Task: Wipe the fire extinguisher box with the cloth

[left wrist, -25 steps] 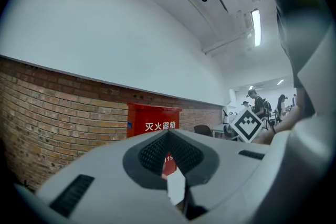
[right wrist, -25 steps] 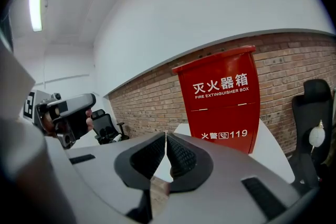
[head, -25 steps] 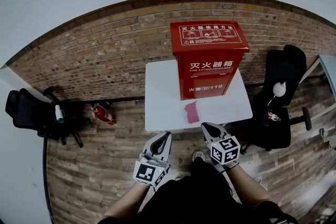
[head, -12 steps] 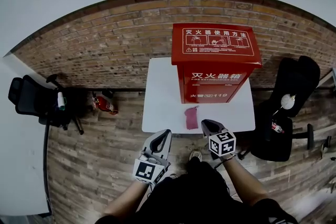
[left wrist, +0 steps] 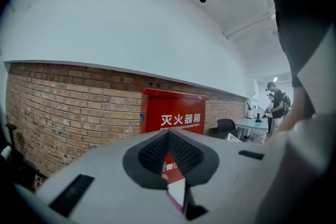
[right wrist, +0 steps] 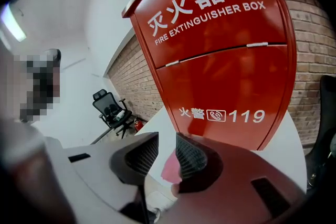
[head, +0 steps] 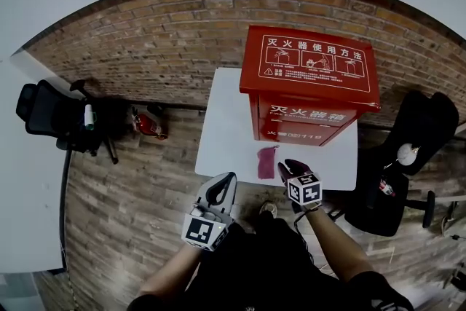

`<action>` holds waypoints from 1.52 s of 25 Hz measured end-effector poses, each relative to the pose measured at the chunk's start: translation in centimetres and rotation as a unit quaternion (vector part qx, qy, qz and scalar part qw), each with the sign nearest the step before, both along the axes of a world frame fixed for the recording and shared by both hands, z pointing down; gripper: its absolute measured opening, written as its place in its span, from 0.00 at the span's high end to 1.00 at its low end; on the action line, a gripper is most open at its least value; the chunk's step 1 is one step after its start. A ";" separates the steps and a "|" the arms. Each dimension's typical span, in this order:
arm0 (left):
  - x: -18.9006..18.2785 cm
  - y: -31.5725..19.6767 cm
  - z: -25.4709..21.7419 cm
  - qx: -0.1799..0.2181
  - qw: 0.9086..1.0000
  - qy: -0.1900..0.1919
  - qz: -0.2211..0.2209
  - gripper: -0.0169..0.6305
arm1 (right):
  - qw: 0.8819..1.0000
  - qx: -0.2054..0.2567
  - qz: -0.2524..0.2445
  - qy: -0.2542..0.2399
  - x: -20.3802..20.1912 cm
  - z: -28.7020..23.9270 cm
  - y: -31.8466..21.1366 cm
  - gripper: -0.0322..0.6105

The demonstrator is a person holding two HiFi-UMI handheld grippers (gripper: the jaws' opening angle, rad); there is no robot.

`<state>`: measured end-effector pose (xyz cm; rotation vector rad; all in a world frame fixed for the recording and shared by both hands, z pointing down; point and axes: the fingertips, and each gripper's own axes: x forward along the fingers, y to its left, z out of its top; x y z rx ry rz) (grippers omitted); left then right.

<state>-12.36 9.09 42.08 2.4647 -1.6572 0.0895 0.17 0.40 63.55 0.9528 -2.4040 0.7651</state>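
At far left a black office chair (head: 49, 115) stands by a small fire extinguisher (head: 148, 125) lying on the brick-patterned floor. The left gripper (head: 226, 179) hangs off the near edge of the white table (head: 222, 129), its jaws pressed together on nothing. The pink cloth (head: 266, 162) lies flat on the table, its long axis running from the near edge toward the box. The right gripper (head: 287, 167) hovers just beside the cloth's right edge, jaws parted and empty. Behind the cloth stands the red fire extinguisher box (head: 309, 95), upright and closed, its contents hidden.
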 end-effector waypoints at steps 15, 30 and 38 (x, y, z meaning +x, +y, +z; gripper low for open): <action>-2.3 -5.4 1.3 -0.024 0.999 -0.004 0.047 0.93 | 0.988 -0.123 0.064 0.065 -0.7 11.9 -3.1 0.73; -9.0 -4.5 4.6 -0.074 0.997 -0.022 0.020 0.93 | 0.961 -0.209 0.130 0.129 -2.9 22.3 -3.0 0.65; -10.4 -4.3 5.5 -0.085 0.996 -0.019 0.017 0.93 | 0.950 -0.213 0.165 0.156 -4.4 22.8 -3.2 0.62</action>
